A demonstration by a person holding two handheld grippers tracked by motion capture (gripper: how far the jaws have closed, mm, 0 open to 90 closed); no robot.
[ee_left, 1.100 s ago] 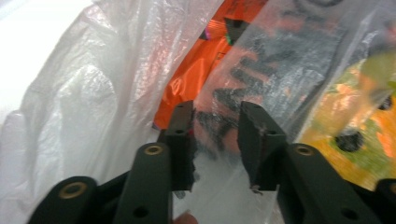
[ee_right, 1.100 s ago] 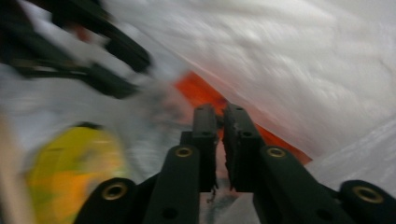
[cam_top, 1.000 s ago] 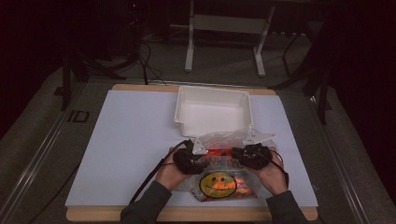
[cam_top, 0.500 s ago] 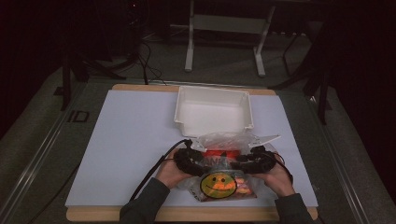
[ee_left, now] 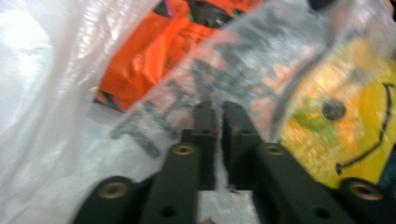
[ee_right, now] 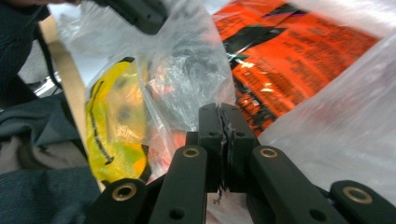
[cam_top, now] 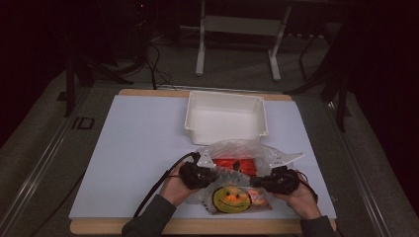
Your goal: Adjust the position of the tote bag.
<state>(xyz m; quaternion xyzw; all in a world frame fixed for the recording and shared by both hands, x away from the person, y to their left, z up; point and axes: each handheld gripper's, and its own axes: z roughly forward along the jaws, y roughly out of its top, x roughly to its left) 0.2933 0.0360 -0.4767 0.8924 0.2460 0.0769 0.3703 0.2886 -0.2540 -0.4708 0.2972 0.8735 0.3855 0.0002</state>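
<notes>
A white table [cam_top: 133, 148] with a wooden edge fills the middle of the high view, ringed by dark floor, with metal stand legs [cam_top: 237, 44] at the top of the frame and loose cables [cam_top: 148, 64] at upper left. An open white box [cam_top: 226, 118] sits just above centre on the table, empty as far as the view shows. Directly below it, touching or nearly touching its front wall, lies a clear plastic bag [cam_top: 232, 168] printed with a yellow smiley face [cam_top: 232, 197] near the lower edge of the frame; orange packets [cam_top: 237, 164] show through the film in the bag's upper half. A person's two hands enter from the bottom, one on each side of the bag. The left gripper [cam_top: 205, 177], at lower centre-left with its cable curling down toward the sleeve, has just been closing, and in the left gripper view its jaws stand almost together with a thin fold of the bag's printed film pinched between them [ee_left: 218, 122]. The right gripper [cam_top: 259, 181], at lower centre-right, has likewise just been closing; in the right gripper view its jaws are pressed tight on a crumpled strip of the same film [ee_right: 225, 122]. The bag's bunched plastic crowds both gripper views, hiding much of the packets [ee_right: 289, 51] behind glare and wrinkles, with the smiley face [ee_right: 114, 135] at left and a dark sleeve [ee_right: 42, 154] at lower left.
</notes>
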